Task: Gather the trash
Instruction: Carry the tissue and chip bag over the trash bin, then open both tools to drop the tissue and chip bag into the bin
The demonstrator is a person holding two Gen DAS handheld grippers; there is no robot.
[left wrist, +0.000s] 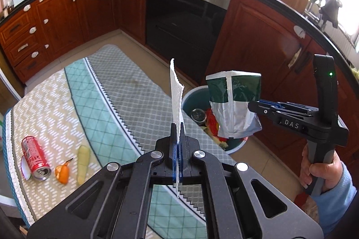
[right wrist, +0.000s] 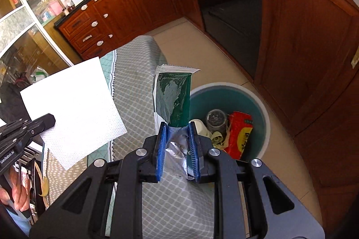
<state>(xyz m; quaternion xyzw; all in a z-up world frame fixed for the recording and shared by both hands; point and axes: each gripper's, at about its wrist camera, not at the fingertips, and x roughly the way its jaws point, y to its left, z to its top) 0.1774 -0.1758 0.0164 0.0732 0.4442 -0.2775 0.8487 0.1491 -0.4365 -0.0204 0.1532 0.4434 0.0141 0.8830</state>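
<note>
My left gripper (left wrist: pixel 178 126) is shut on a white paper towel (left wrist: pixel 176 95) that stands edge-on above the table; the towel shows flat in the right wrist view (right wrist: pixel 76 111). My right gripper (right wrist: pixel 177 126) is shut on a green and silver foil packet (right wrist: pixel 172 99), held above the teal trash bin (right wrist: pixel 261 108). The packet (left wrist: pixel 233 102) and bin (left wrist: pixel 187 96) also show in the left wrist view. The bin holds a red wrapper (right wrist: pixel 239 135), a jar and peels. A red soda can (left wrist: pixel 36 157), an orange peel (left wrist: pixel 62 174) and a pale peel (left wrist: pixel 83 160) lie on the table.
The table has a patterned cloth (left wrist: pixel 125 99), with its right edge beside the bin on the tiled floor. Wooden cabinets (left wrist: pixel 60 19) and a black oven (left wrist: pixel 186 21) stand behind. A banana peel (right wrist: pixel 43 185) lies at the left in the right wrist view.
</note>
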